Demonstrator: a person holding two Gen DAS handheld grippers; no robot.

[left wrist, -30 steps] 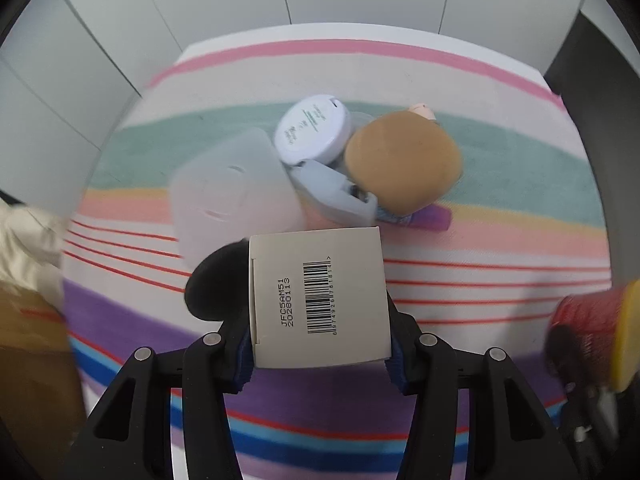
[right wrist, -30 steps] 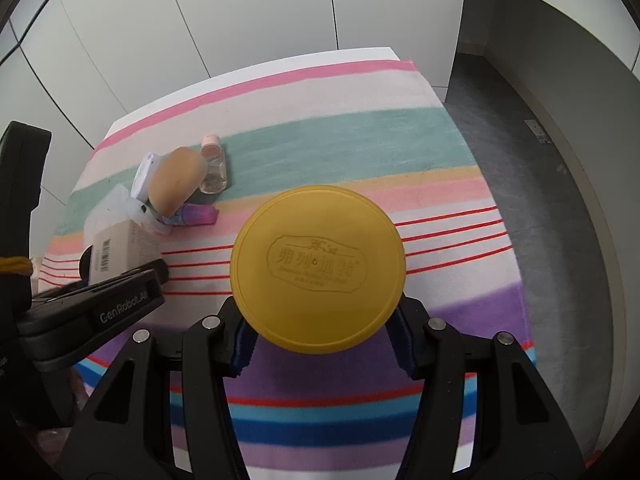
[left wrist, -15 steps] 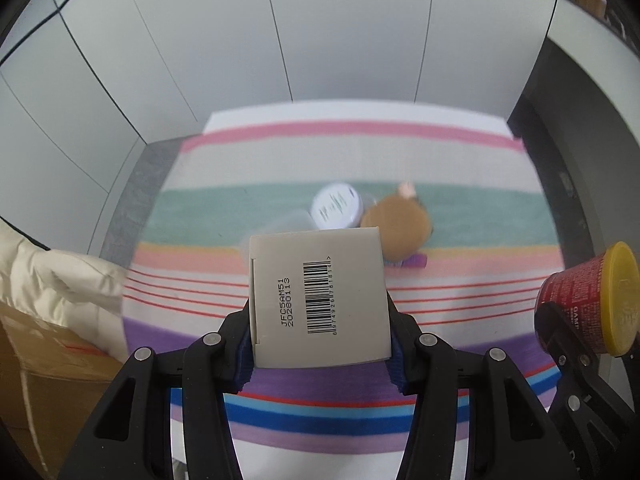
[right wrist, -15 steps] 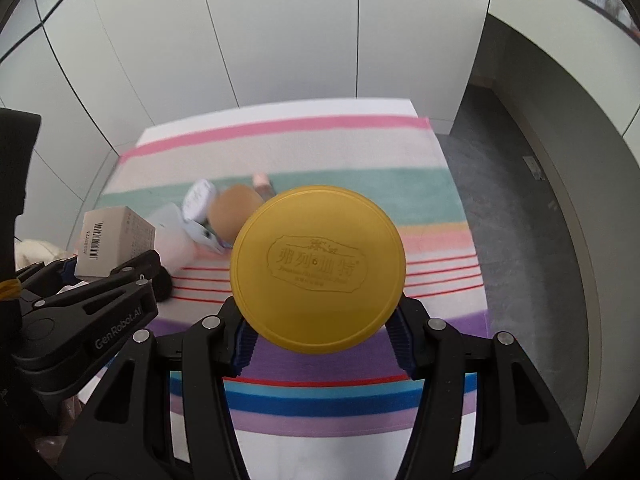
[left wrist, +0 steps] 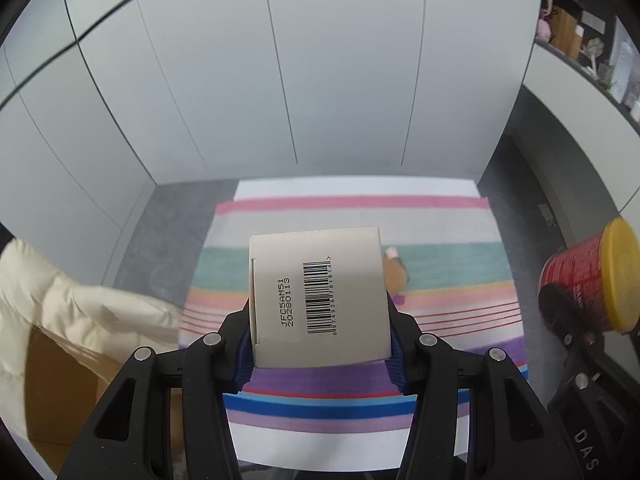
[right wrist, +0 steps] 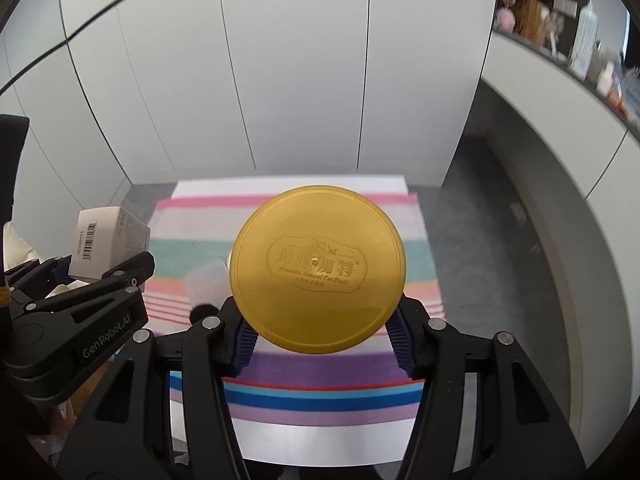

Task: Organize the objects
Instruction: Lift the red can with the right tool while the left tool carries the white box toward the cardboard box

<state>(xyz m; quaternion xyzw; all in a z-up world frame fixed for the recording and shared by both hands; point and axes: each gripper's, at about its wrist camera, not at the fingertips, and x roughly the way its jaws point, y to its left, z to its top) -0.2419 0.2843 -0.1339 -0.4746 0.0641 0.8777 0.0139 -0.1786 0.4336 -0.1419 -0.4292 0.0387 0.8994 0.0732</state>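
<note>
holding: both grippers are up above the striped cloth (left wrist: 360,212), each with one thing in its grip.
left gripper (left wrist: 320,344): its blue pads pinch a small white cardboard box with a barcode (left wrist: 318,294), one pad on each side wall, the box clear of the table.
right gripper (right wrist: 322,338): its jaws clamp a red can with a round yellow plastic lid (right wrist: 318,266); from its own camera only the lid shows, while the left view shows the can's red side.
done, as i judge it: two items are picked off the cloth; neither is set anywhere yet, and no target bin or tray shows in either view.
left to do: a small cluster sits on the teal and peach bands, a tan rounded thing (left wrist: 394,276), a pink-capped piece (left wrist: 392,254), a purple scrap (left wrist: 400,300) and a translucent pale thing (right wrist: 208,280); mostly hidden behind the held items, so i cannot tell the full number.
count: two grippers, one box, one can, at least four things on the cloth.
beside the table: a cream padded garment (left wrist: 80,312) over a brown carton (left wrist: 52,384), at the left.
</note>
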